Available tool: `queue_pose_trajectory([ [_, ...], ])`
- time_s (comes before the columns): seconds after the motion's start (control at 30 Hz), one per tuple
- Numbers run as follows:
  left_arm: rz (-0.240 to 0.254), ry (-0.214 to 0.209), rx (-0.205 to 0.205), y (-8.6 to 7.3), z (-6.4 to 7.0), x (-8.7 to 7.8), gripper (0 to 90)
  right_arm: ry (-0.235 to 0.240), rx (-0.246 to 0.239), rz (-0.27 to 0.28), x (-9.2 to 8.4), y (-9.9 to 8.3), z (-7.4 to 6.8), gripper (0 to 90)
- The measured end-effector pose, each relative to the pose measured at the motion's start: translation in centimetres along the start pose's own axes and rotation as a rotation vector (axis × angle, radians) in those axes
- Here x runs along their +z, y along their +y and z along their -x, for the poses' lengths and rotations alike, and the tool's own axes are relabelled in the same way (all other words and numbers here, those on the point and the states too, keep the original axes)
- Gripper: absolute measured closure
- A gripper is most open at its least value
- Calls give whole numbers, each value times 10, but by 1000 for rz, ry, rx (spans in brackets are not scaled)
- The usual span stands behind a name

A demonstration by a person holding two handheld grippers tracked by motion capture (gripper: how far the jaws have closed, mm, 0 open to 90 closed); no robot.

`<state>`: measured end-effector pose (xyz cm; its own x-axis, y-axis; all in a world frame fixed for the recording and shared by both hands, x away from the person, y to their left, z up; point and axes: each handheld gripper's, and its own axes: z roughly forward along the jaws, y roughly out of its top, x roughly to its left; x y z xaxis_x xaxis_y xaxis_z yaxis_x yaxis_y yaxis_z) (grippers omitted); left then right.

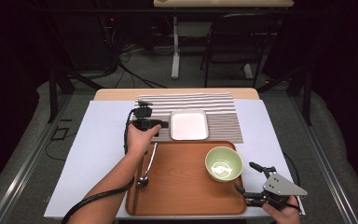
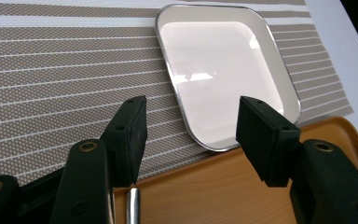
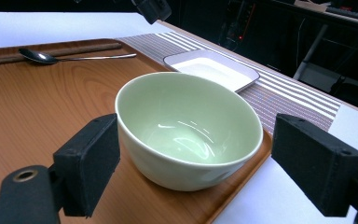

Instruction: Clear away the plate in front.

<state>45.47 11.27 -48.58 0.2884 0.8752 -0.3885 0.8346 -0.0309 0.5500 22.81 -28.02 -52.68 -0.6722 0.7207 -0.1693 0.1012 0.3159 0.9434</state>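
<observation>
Ahead of the left gripper (image 2: 191, 128), whose pads look like matt black foam, lies a glossy white plate (image 2: 223, 70) with a thin shiny rim on a woven striped cloth mat (image 2: 65, 74). Before the right gripper (image 3: 196, 163) a glazed, smooth pale-green bowl (image 3: 189, 130) sits on a satin wood-grain tray (image 3: 51, 102), a polished metal spoon (image 3: 65, 58) beyond.

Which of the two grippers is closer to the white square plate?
The left. The left gripper hovers open right at the white plate's left edge, not touching. The right gripper sits by the tray's near right corner, beside the green bowl.
</observation>
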Motion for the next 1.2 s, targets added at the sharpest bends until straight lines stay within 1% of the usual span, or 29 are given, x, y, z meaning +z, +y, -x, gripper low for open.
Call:
queue_pose_trajectory([
  [0.2, -2, 18, -38, 4, -8, 9, 435, 2, -1, -1, 1, 0, 0, 153],
  [0.33, -1, 38, -58, 5, -12, 19, 438, 4, -7, 1, 1, 1, -1, 153],
  [0.47, -11, 51, -67, 7, -14, 30, 442, 9, -12, 0, 2, 2, -2, 153],
  [0.63, -4, 43, -83, 10, -12, 38, 448, 10, -12, 0, 3, 2, -1, 153],
  [0.77, -2, 48, -85, 13, -10, 44, 454, 12, -11, 1, 4, 2, -1, 153],
  [0.87, -5, 42, -90, 15, -9, 50, 477, 15, -12, 1, 4, 2, -2, 153],
  [0.9, -4, 40, -86, 16, -8, 52, 482, 15, -13, 2, 4, 2, -1, 153],
  [1.03, -19, 38, -87, 18, -5, 59, 508, 17, -14, 1, 4, 3, -2, 153],
  [1.2, -39, 56, -86, 21, -2, 65, 551, 15, -15, 3, 4, 3, -1, 153],
])
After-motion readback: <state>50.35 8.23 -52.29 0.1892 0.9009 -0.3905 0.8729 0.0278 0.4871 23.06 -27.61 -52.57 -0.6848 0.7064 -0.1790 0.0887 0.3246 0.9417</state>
